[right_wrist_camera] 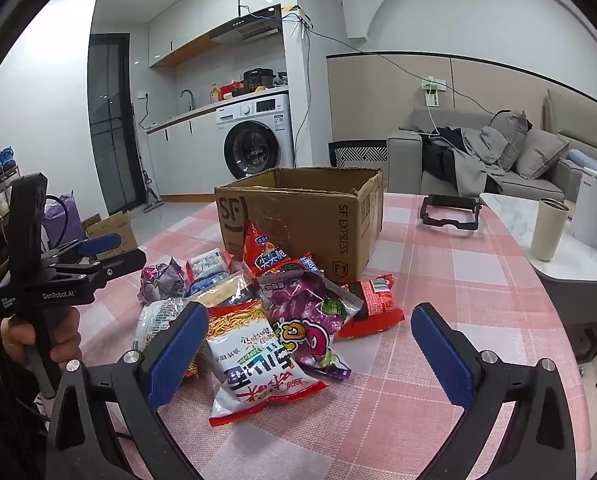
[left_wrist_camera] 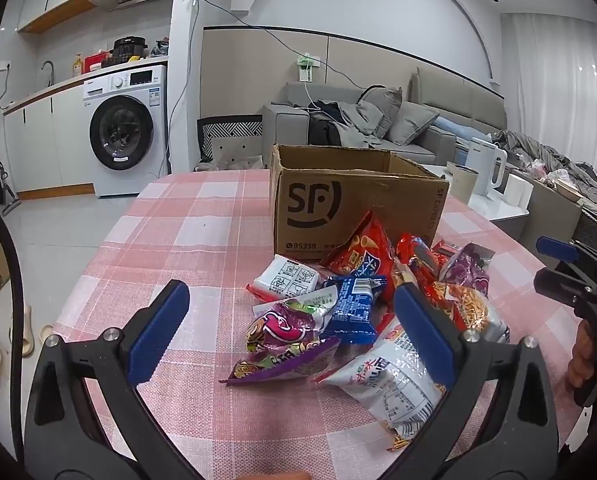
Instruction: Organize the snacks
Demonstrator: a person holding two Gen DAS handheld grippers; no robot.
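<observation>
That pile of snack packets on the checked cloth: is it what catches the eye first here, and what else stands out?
Yes: the heap of bright snack packets sits mid-table on the pink checked tablecloth, the boldest colour in view. Right behind it stands an open cardboard box, touching the rearmost packets. In the foreground, the left gripper and right gripper hover over the pile, blue-padded jaws wide apart, holding nothing.

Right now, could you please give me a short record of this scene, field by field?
surface: table with pink checked cloth
box: open cardboard box, upright, behind the snacks
snacks: pile of packets on the cloth, none visibly in the box
left gripper: open, holding nothing, above the near edge of the pile
right gripper: open, holding nothing
also on table: black frame
</observation>
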